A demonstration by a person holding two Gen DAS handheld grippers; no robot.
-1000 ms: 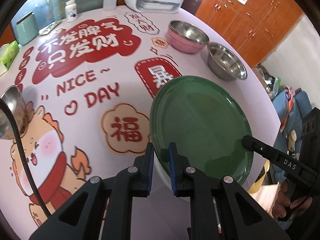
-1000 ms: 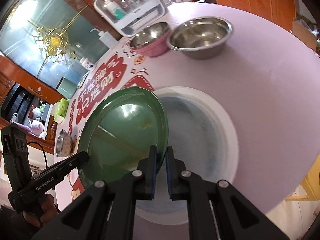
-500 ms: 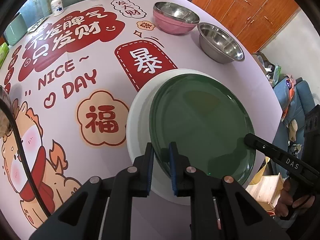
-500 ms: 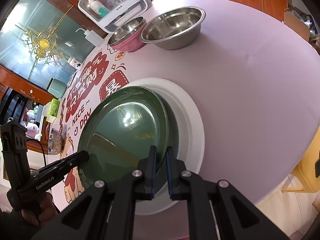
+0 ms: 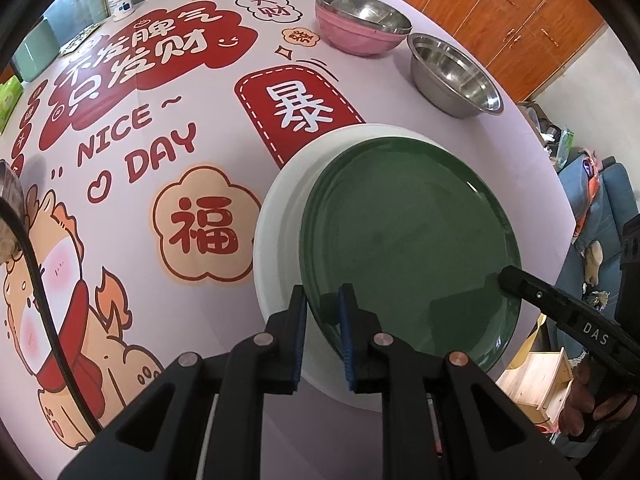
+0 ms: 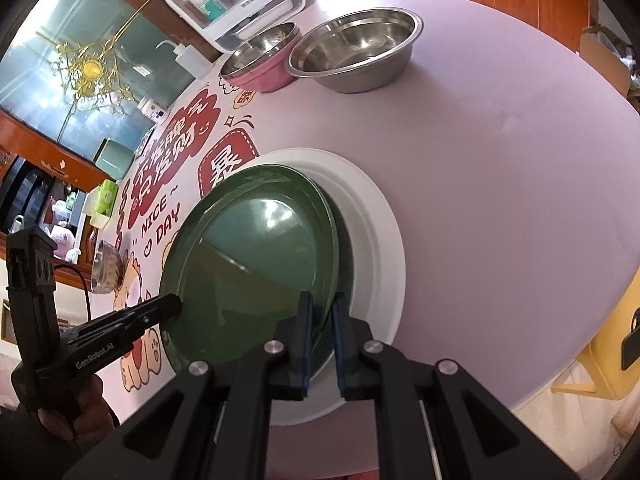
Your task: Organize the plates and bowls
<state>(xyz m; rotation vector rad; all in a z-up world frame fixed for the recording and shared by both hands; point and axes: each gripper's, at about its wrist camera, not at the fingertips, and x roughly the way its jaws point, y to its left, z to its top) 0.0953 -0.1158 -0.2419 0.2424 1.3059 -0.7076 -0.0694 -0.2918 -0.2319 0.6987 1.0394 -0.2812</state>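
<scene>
Left wrist view — fisheye mounted behind the left gripper (image 5: pixel 323 312), looking steeply down along its fingers, close over the green plate (image 5: pixel 412 248); the table's printed cloth (image 5: pixel 132 128) spreads toward 10 o'clock, the two steel bowls (image 5: pixel 456 76) sit at 1 o'clock

Right wrist view — fisheye behind the right gripper (image 6: pixel 320 320), likewise tilted steeply down and close over the same plate from its opposite rim; bowls at 12 o'clock

Shared: green plate, white plate (image 6: pixel 372 216) beneath, both bowls, cloth lettering; each view catches the other gripper — at 4 o'clock and 8 o'clock
</scene>
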